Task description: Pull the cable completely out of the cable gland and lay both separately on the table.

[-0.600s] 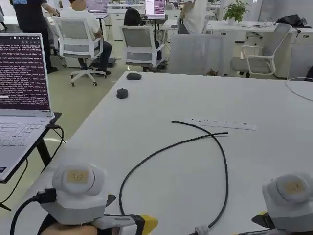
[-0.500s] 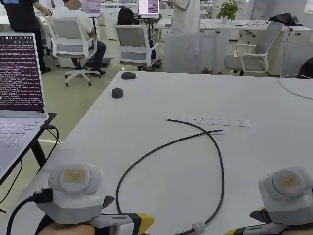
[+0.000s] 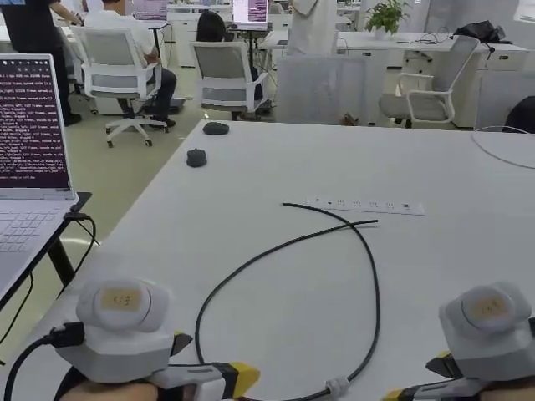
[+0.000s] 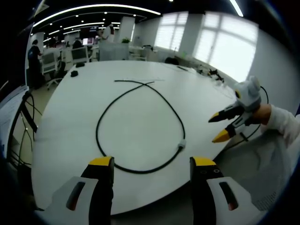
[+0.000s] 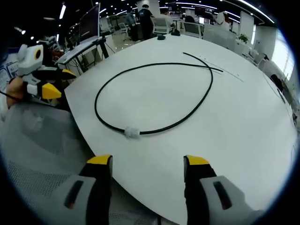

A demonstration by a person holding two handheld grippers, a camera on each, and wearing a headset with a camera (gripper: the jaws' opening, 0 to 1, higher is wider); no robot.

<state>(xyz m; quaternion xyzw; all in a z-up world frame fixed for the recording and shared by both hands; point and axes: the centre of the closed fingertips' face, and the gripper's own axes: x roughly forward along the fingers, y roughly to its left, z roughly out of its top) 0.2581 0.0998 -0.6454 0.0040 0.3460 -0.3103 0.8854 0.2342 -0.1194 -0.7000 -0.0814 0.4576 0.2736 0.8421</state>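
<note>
A long black cable lies in a crossed loop on the white table. A small pale cable gland sits on the cable near the table's front edge. My left gripper is low at the front left corner, open, with nothing between its yellow tips. My right gripper hovers at the front right, also open and holding nothing. In the left gripper view the gland lies ahead of my left gripper, and the right gripper shows off the table's edge. In the right gripper view the gland sits just beyond my right gripper.
A laptop stands on a stand left of the table. Two dark computer mice lie at the far left of the table. A white strip lies by the cable's ends. Office chairs and people are beyond the table.
The head camera has shifted a little, so the whole picture moved slightly. Cable, gland and both grippers stay where they were.
</note>
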